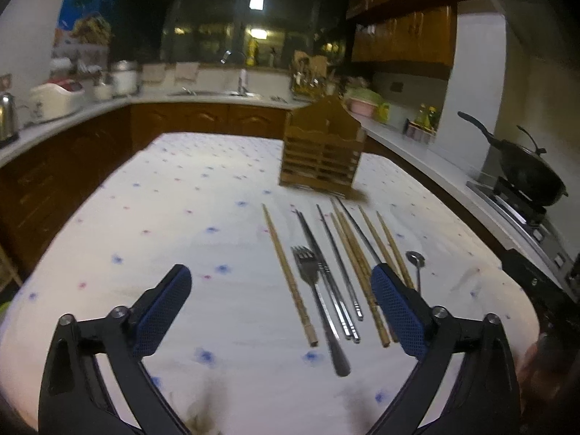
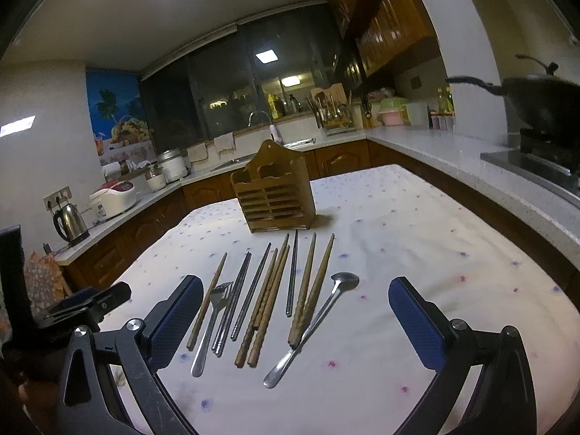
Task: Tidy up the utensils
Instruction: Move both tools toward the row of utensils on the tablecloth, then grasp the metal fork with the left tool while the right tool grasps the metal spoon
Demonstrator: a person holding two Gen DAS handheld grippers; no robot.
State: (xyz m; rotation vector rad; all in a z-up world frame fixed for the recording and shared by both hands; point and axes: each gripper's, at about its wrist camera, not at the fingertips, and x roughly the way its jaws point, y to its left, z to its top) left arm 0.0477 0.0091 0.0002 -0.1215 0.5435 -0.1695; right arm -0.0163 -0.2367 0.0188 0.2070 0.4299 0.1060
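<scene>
Left gripper: your fingers stand spread wide with nothing gripped; they hang over the tabletop.
Right gripper: your fingers are released too, spread wide above the cloth and holding nothing.
Fork: it lies between your left fingers, tines pointing away from you; in the right view it sits just inside your left-hand finger.
Wooden chopsticks: they lie in a loose row between your right fingers, tips pointing away; one single stick lies left of the fork.
Metal chopsticks: they lie among the wooden ones, right of the fork.
Spoon: it lies slanted at the right end of the row, bowl away from you, touching the nearest wooden pair.
Wooden holder: it stands upright beyond all the fingertips, past the far ends of the row.
</scene>
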